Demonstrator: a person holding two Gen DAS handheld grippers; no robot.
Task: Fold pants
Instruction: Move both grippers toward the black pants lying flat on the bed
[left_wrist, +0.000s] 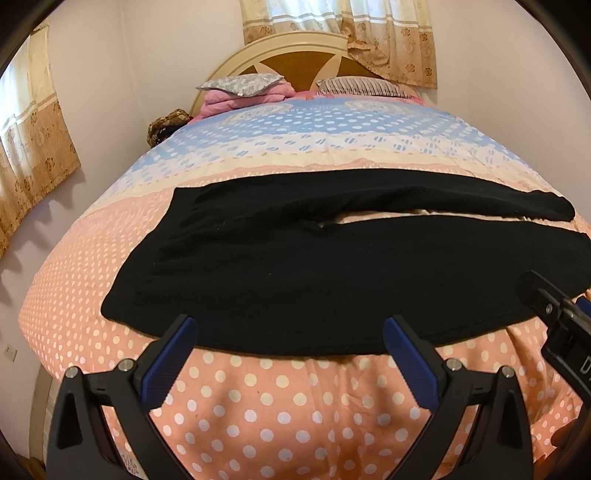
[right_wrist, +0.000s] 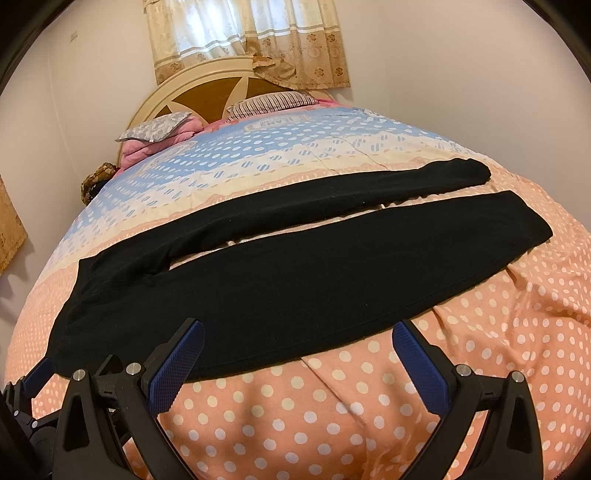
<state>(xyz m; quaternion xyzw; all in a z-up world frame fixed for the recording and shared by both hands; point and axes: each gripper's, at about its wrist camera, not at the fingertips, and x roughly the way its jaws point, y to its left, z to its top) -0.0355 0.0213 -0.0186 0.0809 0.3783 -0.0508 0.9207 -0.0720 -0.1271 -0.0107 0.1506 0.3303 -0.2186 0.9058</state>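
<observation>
Black pants (left_wrist: 314, 266) lie flat across the bed, waistband at the left, two legs running to the right with a narrow gap between them. They also show in the right wrist view (right_wrist: 295, 273). My left gripper (left_wrist: 290, 328) is open and empty, its blue-padded fingers just over the near edge of the pants by the waist end. My right gripper (right_wrist: 299, 332) is open and empty at the near edge of the near leg. The right gripper's body shows at the right of the left wrist view (left_wrist: 561, 317).
The bed has a polka-dot cover (left_wrist: 280, 402), peach near me and blue farther away. Pillows (left_wrist: 240, 83) and a pink blanket lie by the headboard (left_wrist: 295, 51). Curtains (left_wrist: 340, 33) hang behind. A wall runs along the left.
</observation>
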